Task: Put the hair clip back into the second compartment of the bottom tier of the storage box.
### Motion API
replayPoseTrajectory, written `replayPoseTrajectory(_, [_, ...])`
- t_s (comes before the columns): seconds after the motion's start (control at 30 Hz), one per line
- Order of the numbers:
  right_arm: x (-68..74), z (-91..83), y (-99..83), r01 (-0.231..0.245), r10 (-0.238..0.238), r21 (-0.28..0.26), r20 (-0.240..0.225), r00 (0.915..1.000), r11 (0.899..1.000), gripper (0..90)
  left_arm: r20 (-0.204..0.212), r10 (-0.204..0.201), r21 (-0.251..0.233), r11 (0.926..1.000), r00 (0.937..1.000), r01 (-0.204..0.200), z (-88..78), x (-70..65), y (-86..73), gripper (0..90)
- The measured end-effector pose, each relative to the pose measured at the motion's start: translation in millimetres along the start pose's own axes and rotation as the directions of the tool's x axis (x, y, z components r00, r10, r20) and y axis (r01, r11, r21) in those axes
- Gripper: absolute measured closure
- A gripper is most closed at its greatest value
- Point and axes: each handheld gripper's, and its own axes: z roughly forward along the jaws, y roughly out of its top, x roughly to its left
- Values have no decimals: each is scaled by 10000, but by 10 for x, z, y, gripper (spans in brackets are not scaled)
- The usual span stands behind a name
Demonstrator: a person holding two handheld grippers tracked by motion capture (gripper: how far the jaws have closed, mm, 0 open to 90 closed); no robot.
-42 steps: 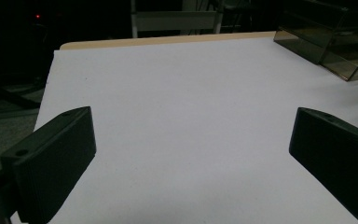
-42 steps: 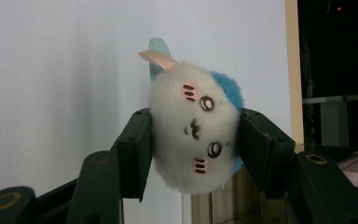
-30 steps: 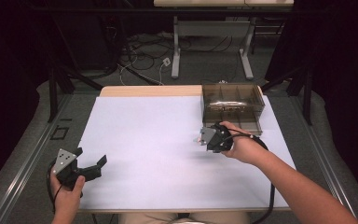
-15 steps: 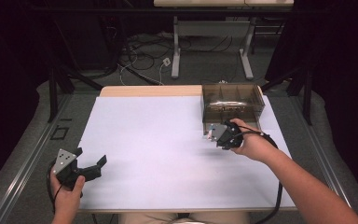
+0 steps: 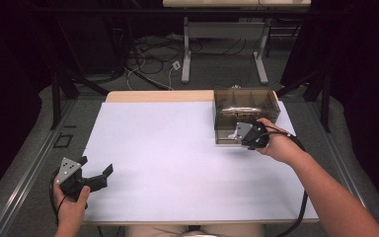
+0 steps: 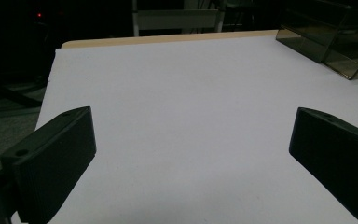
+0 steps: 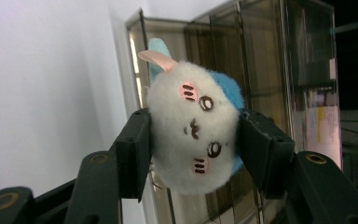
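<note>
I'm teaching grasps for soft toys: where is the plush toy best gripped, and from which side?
Grip the plush toy across its round white head, one jaw on each cheek, coming face-on. The right gripper holds it that way: the head is the widest, squashiest part, while the thin ears give little hold.

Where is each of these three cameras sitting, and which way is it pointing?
High view: above the person's side, looking forward and down at the white table; both forearms, left gripper, right gripper.
Left gripper view: rides that gripper, looks across the table between its open jaws.
Right gripper view: rides that gripper, faces the plush toy its jaws clamp.
Shared: all three show the smoky plastic box.
</note>
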Motion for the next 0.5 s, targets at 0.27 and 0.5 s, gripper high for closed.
replayPoseTrajectory(0.27, [-73,107,-87,-38,37,242,28,10000,9997,469,-13,4,4,10000,10000,-4,6,-2,0,5])
replayPoseTrajectory(0.5, [-89,240,-90,-28,29,572,-23,10000,9984,468,-2,23,4,10000,10000,-23,4,3,-1,5])
